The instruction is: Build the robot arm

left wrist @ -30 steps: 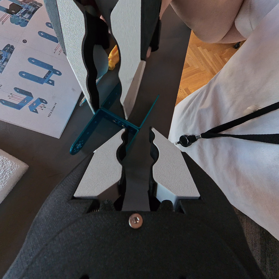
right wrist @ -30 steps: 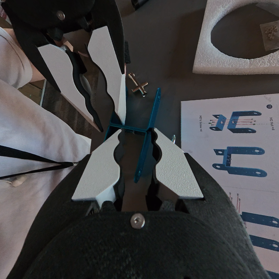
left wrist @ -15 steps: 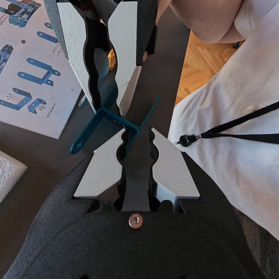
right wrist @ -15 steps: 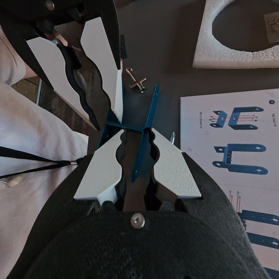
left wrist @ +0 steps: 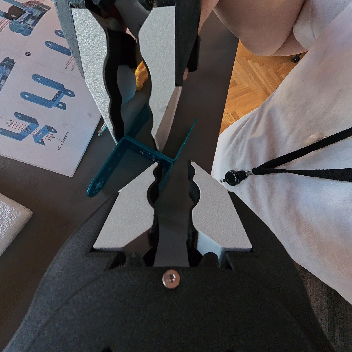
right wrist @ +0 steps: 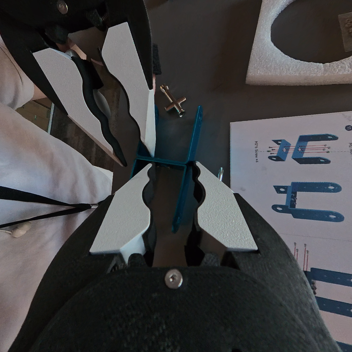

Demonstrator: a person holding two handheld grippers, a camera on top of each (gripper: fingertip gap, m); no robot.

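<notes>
Since a second ago almost nothing shifts: my right gripper (left wrist: 137,141) slides slightly up-frame in the left wrist view, and the brackets stay put. Centre frame in both views, two blue metal U-brackets (left wrist: 133,160) sit back to back on the dark tabletop (left wrist: 47,200), forming an H shape. My left gripper (left wrist: 173,163) has its jaws parted, one tip inside the near bracket's channel, one flange between the fingers, not visibly squeezed. My right gripper's jaws are also apart in its own view (right wrist: 172,164), straddling a flange of the other bracket (right wrist: 182,200); whether the pads touch it, I cannot tell. The brackets look like thin painted sheet metal: light, stiff, likely slippery on the flat faces, so I'd pinch a flange across its thickness near the bend. A small cross-shaped wrench (right wrist: 174,103) lies just past the brackets, the printed instruction sheet (right wrist: 285,209) at right, white foam packing (right wrist: 285,66) at upper right. White clothing and a black lanyard (left wrist: 295,169) fill the right of the left wrist view.
</notes>
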